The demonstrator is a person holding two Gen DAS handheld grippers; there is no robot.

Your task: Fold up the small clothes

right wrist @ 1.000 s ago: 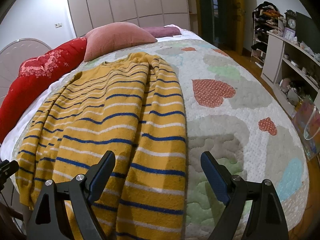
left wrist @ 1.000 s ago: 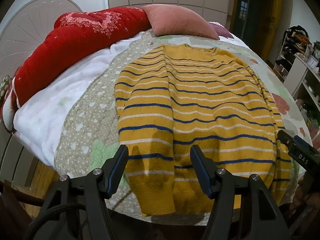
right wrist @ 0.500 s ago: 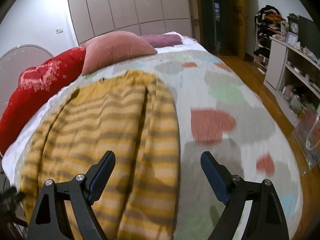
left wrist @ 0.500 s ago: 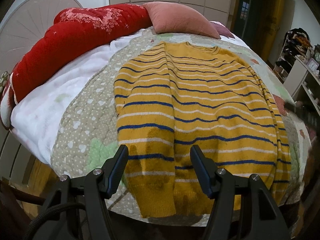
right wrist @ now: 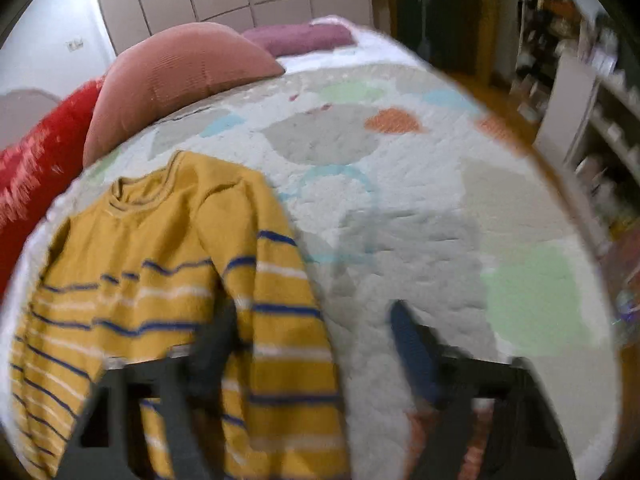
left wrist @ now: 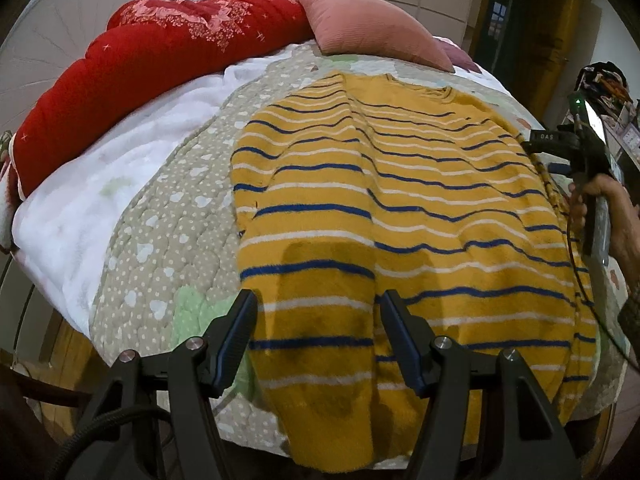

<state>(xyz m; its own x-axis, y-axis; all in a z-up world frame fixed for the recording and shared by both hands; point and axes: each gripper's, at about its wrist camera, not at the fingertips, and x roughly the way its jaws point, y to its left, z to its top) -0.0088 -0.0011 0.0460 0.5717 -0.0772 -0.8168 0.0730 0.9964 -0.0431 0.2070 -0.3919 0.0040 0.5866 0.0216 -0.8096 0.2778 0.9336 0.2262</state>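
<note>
The bed (left wrist: 132,240) carries a yellow striped sweater (left wrist: 400,216), spread flat on the quilt, its hem just ahead of the left hand-held gripper (left wrist: 316,332), which is spread and holds nothing. The right hand-held gripper (right wrist: 312,344), blurred, is also spread and empty, the sweater's shoulder ahead on its left. The knit looks soft, limp and rather thick; I would pinch it at a hem corner or shoulder.
</note>
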